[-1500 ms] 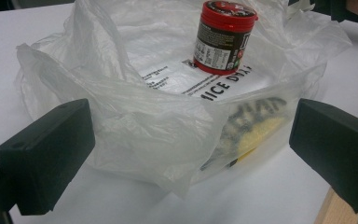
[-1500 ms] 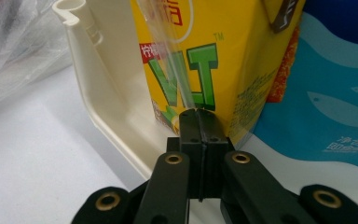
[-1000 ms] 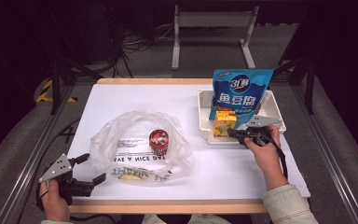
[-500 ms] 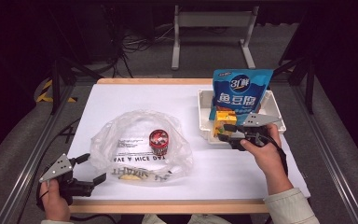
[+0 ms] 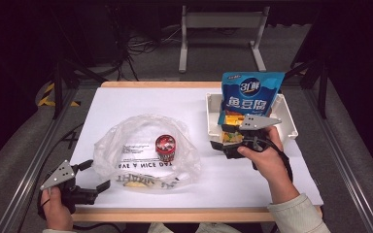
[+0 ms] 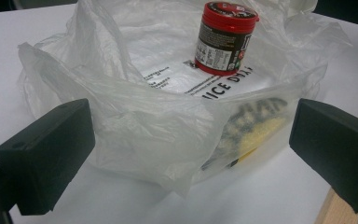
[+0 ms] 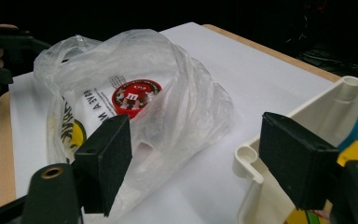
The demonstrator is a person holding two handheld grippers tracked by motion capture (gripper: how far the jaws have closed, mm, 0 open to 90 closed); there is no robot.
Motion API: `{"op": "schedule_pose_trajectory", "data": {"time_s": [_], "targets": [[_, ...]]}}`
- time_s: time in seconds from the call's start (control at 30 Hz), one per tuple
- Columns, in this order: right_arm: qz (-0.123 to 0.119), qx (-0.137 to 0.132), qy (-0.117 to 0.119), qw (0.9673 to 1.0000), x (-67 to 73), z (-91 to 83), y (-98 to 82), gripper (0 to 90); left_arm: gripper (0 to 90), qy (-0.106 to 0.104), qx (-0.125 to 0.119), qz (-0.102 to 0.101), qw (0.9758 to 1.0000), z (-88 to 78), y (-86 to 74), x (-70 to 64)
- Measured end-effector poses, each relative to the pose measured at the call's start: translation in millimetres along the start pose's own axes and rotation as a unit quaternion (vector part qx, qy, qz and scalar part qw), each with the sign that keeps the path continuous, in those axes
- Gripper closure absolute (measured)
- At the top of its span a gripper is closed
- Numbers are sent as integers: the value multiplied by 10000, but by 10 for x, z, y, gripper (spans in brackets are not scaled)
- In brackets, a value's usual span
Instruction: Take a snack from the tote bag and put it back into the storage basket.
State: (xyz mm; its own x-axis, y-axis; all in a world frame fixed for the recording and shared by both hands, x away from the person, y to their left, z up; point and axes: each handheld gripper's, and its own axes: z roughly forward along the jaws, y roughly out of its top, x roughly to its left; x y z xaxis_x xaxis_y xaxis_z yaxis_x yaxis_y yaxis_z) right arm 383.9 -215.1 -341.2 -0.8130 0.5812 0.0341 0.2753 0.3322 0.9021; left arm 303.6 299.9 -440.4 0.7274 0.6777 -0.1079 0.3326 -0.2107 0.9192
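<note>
Tray (image 5: 291, 127): white plastic, stood at the far right of the desk (image 5: 141, 104); its rounded corner showed in the right gripper view (image 7: 251, 161).
Tray contents: a blue snack pouch (image 5: 250, 94) stood upright against the far wall; an orange-yellow packet (image 5: 234, 120) lay in front of it.
Right gripper (image 5: 226, 141): held over the tray's near left corner, just beside the orange-yellow packet; its jaws had just been opening and stood spread, nothing between them.
Plastic bag (image 5: 145, 150): clear, crumpled, printed with lettering, lay open on the desk's near left, well apart from the tray.
Jar (image 5: 165, 147): small, red-lidded, stood upright on the bag's printed panel; label visible in the left gripper view (image 6: 223, 39).
Yellow item (image 6: 256, 135): lay inside the bag at its near edge, blurred by the film.
Left gripper (image 5: 94, 177): at the desk's near left corner, jaws spread, facing the bag's near edge without touching it.
</note>
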Motion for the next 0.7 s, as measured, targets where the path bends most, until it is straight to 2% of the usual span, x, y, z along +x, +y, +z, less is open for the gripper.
{"op": "schedule_pose_trajectory", "data": {"time_s": [0.13,0.33,0.7], "targets": [[-9,-18,69,10000,37,47,53,242,6,-3,-3,0,10000,-4,-1,2],[-126,-11,311,9994,150,183,174,209,6,-5,6,11,10000,-2,0,1],[-321,38,469,9984,289,442,316,182,6,3,4,-4,10000,-12,-2,4]]}}
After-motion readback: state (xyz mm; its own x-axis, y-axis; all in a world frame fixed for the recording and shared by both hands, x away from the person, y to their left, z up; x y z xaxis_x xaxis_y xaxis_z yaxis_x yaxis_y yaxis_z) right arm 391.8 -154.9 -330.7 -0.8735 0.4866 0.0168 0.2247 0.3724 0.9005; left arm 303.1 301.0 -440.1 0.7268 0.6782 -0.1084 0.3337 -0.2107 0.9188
